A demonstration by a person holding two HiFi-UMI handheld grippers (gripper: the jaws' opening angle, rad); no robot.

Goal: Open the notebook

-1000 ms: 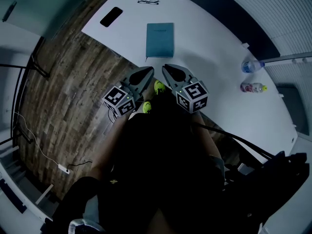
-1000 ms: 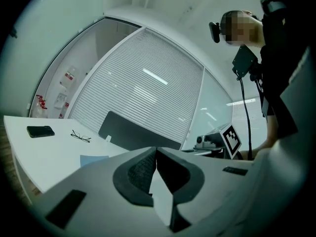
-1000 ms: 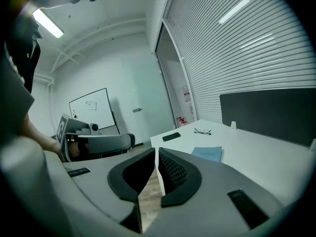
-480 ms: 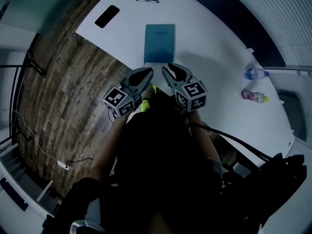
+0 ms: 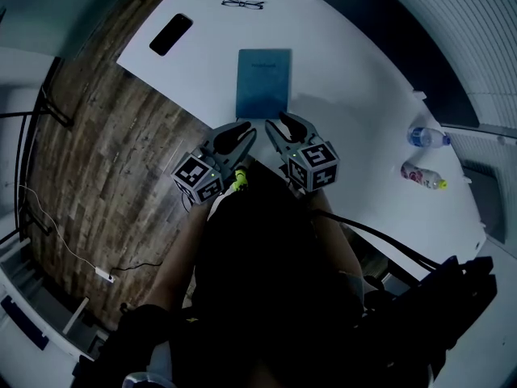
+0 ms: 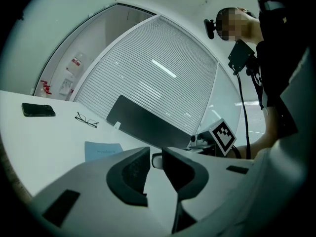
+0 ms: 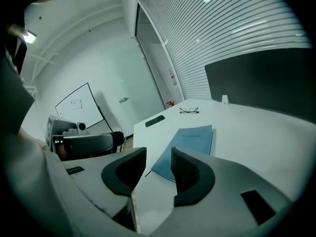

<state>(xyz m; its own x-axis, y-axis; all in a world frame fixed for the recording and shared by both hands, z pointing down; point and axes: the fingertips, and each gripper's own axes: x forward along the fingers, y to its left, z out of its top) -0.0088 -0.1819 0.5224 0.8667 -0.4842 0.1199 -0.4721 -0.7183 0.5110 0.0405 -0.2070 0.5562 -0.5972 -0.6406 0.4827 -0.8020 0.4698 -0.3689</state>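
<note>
Notebook (image 5: 264, 82) lies closed on the white table (image 5: 355, 95) in the head view, just ahead of the left gripper (image 5: 245, 129) and right gripper (image 5: 275, 123). Left gripper view: jaws just opening, empty. Right gripper view: likewise, aimed at its near corner. The risk is pinching the whole book instead of the cover, or pushing it away.

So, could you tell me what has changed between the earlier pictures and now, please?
The left hand-held gripper and right hand-held gripper moved closer to the near edge of the notebook, and their jaws have just been opening, with nothing held. The notebook is still closed and untouched; the phone and glasses lie as before.
</note>
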